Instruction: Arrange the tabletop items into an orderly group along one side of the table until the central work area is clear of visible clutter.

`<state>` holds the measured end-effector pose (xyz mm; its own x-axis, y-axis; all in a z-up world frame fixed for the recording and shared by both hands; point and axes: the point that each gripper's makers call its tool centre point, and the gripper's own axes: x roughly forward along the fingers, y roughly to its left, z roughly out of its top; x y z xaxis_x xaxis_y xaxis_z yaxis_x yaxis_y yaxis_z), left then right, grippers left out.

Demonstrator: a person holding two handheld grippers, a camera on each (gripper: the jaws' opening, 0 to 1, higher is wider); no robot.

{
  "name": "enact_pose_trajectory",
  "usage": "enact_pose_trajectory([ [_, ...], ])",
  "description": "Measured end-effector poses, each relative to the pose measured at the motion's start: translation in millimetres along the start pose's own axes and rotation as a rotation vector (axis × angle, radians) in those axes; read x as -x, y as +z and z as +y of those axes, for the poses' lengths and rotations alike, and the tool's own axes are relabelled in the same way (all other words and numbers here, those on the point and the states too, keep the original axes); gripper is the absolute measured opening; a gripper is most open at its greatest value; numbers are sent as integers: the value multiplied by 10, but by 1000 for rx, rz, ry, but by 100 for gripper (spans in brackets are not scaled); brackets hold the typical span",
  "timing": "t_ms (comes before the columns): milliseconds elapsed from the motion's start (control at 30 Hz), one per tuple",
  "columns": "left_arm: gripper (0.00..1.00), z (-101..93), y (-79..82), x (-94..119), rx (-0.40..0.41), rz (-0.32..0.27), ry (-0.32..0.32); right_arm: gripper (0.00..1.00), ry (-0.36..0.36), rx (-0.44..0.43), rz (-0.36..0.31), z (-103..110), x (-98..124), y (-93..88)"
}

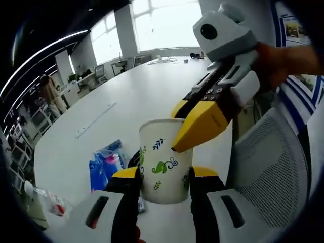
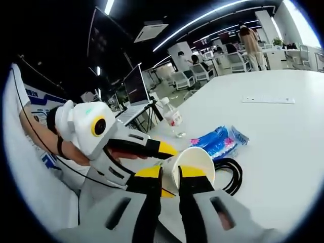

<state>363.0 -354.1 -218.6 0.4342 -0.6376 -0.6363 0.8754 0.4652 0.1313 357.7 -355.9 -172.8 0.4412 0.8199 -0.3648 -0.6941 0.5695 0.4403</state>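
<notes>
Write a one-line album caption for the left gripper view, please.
Two hand-held grippers share one paper cup: the left hand-held gripper clasps its sides, the right hand-held gripper pinches its rim.

Open office: bright windows (image 1: 162, 23), ceiling light strips (image 2: 202, 23), a grey mesh chair (image 1: 273, 167) beside the white desk (image 1: 126, 101).

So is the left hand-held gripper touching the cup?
Touching. In the left gripper view, the left hand-held gripper presses both sides of the cup.
</notes>
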Motion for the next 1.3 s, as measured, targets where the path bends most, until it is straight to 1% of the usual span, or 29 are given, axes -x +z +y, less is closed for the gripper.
enact_pose_trajectory([
  [167, 38, 8, -17, -2, -29, 12, 3, 4, 20, 33, 15, 89, -49, 19],
  [267, 38, 8, -27, -5, -50, 18, 7, 1, 40, 65, 39, 163, -96, 9],
  [333, 38, 19, -46, -13, -52, 22, 13, 0, 29, 100, 59, 175, -126, -9],
  [500, 38, 32, -64, -6, -43, 20, 19, 1, 31, 124, 80, 202, -162, -18],
  [733, 40, 68, -62, 4, -68, 18, 33, 0, 42, 156, 105, 252, -184, -22],
  [933, 44, 56, -43, 10, -71, 0, 20, 0, 66, 195, 129, 329, -196, -12],
  [1067, 44, 42, -30, 10, -99, -1, 14, 0, 77, 234, 156, 378, -203, -29],
  [1300, 44, 8, -30, 12, -103, 1, -4, 1, 94, 293, 202, 427, -217, -68],
])
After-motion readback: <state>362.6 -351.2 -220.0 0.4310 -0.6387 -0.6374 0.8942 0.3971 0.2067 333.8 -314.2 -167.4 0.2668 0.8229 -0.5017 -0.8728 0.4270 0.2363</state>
